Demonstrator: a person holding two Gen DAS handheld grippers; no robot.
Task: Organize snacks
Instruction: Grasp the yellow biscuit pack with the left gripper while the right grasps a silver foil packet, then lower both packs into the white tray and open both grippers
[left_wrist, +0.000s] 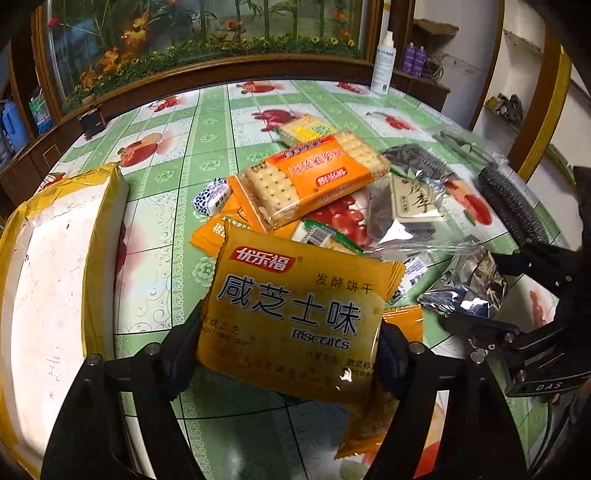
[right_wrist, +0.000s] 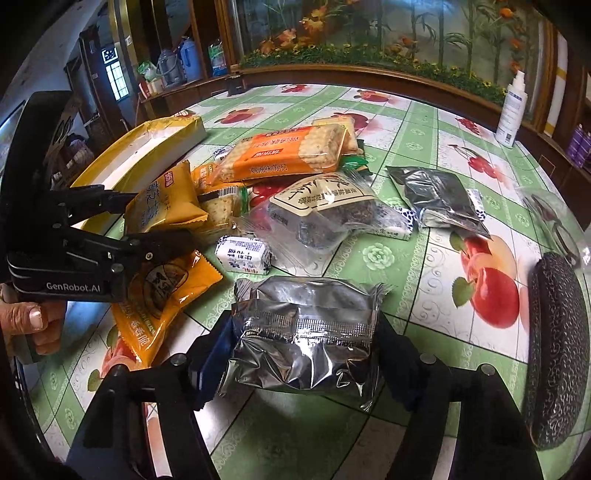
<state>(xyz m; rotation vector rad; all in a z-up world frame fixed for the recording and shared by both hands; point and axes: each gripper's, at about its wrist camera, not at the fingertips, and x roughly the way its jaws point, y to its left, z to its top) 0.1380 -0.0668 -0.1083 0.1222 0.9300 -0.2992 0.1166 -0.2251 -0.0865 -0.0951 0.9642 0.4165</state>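
My left gripper (left_wrist: 288, 350) is shut on a yellow biscuit packet (left_wrist: 299, 317) and holds it above the table; it also shows in the right wrist view (right_wrist: 162, 201). My right gripper (right_wrist: 303, 339) is shut on a silver foil snack packet (right_wrist: 306, 332), seen in the left wrist view (left_wrist: 469, 284) at the right. A pile of snacks lies mid-table: an orange cracker pack (left_wrist: 314, 177), a clear plum bag (right_wrist: 325, 206), a small blue-white candy (right_wrist: 243, 254), another silver packet (right_wrist: 439, 195) and an orange packet (right_wrist: 166, 295). A white box with yellow tape (left_wrist: 55, 266) stands at the left.
A dark textured glasses case (right_wrist: 557, 343) lies at the right edge, with glasses in a clear bag (right_wrist: 554, 221) behind it. A white spray bottle (right_wrist: 511, 110) stands at the far right corner. A wooden cabinet with a glass painting borders the table's far side.
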